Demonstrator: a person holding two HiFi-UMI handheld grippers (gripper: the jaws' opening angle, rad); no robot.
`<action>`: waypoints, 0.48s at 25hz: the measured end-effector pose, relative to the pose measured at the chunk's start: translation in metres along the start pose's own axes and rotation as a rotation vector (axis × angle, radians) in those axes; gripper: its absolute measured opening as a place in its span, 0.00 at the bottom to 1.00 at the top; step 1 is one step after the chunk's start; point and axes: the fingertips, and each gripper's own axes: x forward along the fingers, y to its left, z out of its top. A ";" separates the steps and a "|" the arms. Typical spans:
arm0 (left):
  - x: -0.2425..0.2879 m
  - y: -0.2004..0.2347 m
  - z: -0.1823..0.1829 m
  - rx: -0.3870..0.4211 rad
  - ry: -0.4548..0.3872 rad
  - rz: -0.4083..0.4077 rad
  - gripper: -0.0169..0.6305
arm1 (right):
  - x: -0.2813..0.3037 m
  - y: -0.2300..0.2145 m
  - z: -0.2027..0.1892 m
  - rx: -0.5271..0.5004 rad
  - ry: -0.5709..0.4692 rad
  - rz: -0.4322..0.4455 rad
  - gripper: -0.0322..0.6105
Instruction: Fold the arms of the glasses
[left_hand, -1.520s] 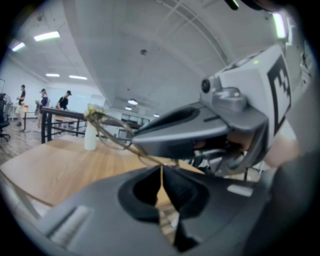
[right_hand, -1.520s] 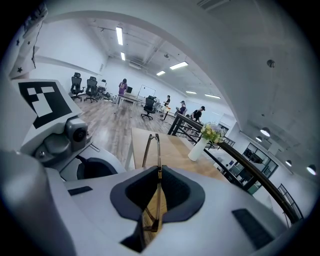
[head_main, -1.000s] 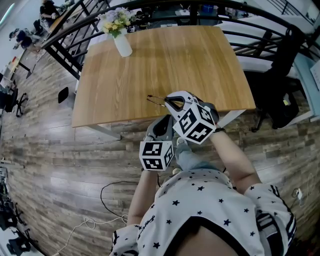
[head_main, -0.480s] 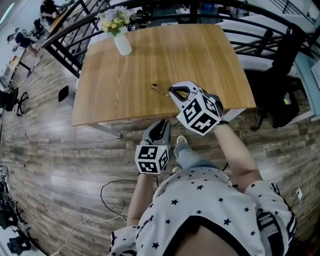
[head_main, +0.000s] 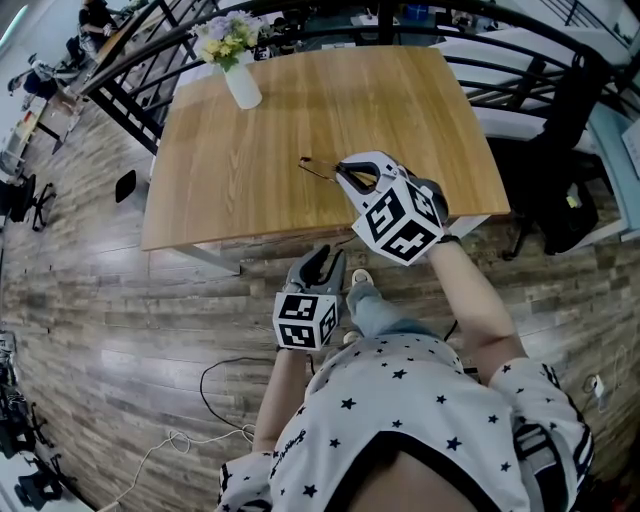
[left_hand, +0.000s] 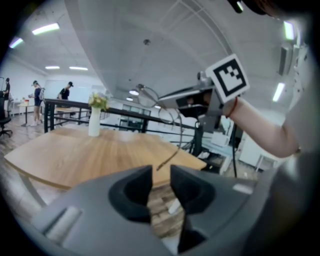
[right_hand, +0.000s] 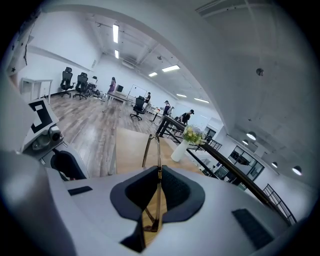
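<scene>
Thin gold-rimmed glasses hang in the air over the near edge of the wooden table, with my right gripper shut on them. In the right gripper view the frame runs out from between the closed jaws. My left gripper hangs lower, off the table's edge and apart from the glasses. Its jaws have just been opening and stand open with nothing between them. In the left gripper view the glasses hang ahead, one arm pointing down toward the table.
A white vase of flowers stands at the table's far left corner. Black railings run behind and beside the table. A dark chair sits at the right. A cable lies on the wood floor.
My left gripper has drawn back from the right gripper and the glasses toward the person, and its jaws have opened. My right gripper has carried the glasses a little further over the table.
</scene>
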 end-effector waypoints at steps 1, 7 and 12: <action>0.001 -0.001 -0.001 0.001 0.004 0.001 0.20 | -0.001 0.000 0.001 -0.001 -0.004 -0.001 0.08; 0.007 -0.002 -0.006 -0.006 0.014 0.013 0.20 | -0.004 0.005 0.003 -0.006 -0.017 0.007 0.08; 0.004 0.001 -0.005 -0.010 0.017 0.023 0.20 | -0.005 0.007 0.002 -0.006 -0.012 0.012 0.08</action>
